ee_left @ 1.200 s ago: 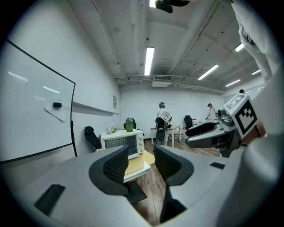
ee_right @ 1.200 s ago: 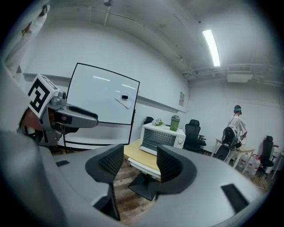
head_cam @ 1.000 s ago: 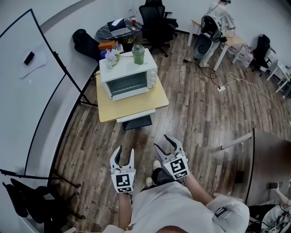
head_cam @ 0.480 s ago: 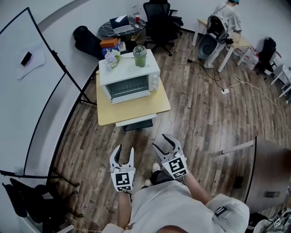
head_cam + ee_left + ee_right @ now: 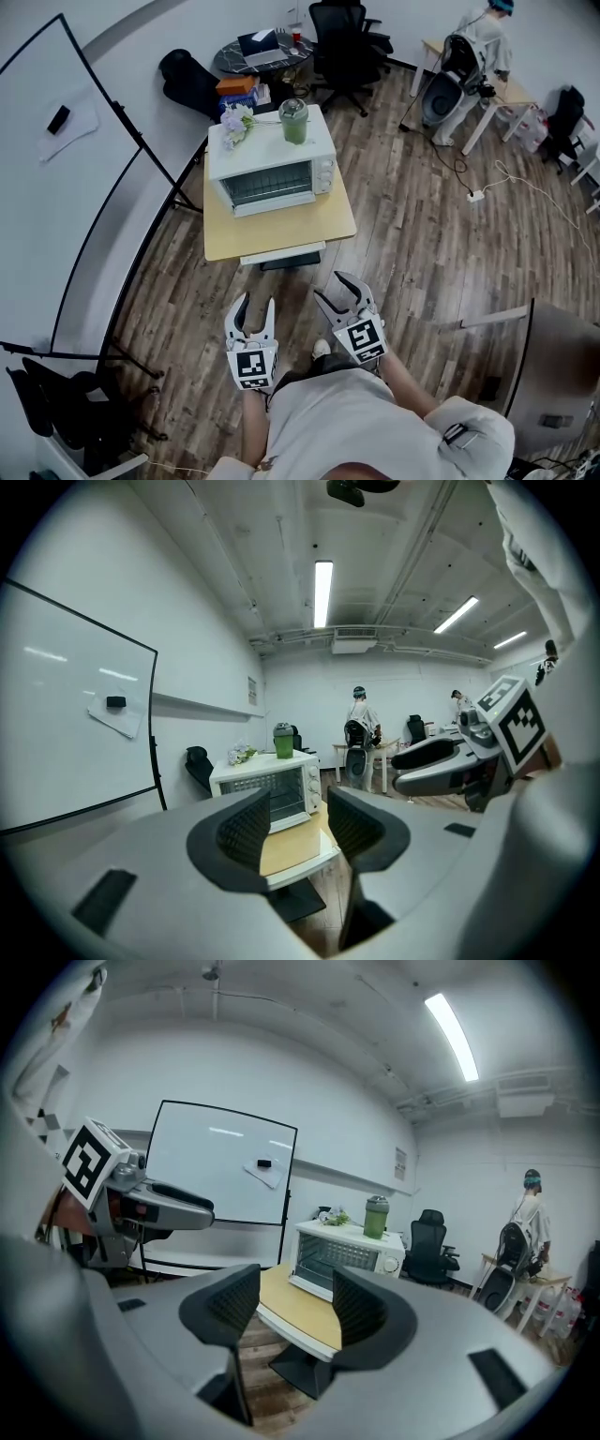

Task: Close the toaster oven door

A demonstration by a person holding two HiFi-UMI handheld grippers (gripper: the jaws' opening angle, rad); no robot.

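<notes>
A white toaster oven (image 5: 272, 169) stands on a yellow table (image 5: 281, 230) well ahead of me, its glass front facing me. From this distance I cannot tell whether its door is fully up. It also shows in the left gripper view (image 5: 272, 794) and in the right gripper view (image 5: 342, 1255). My left gripper (image 5: 256, 305) (image 5: 298, 822) is low near my body, its jaws a narrow gap apart with nothing between them. My right gripper (image 5: 336, 292) (image 5: 296, 1302) is beside it, its jaws a little wider and empty. Both are far from the oven.
A green cup (image 5: 293, 122) and flowers (image 5: 234, 120) sit on top of the oven. A whiteboard on a stand (image 5: 84, 187) runs along the left. A black office chair (image 5: 342, 37) and a round dark table (image 5: 262, 52) stand behind. A person (image 5: 483, 37) is at a far desk.
The head view has shifted, so the oven and table sit slightly lower and further right in frame. Both grippers keep the same pose near my body.
</notes>
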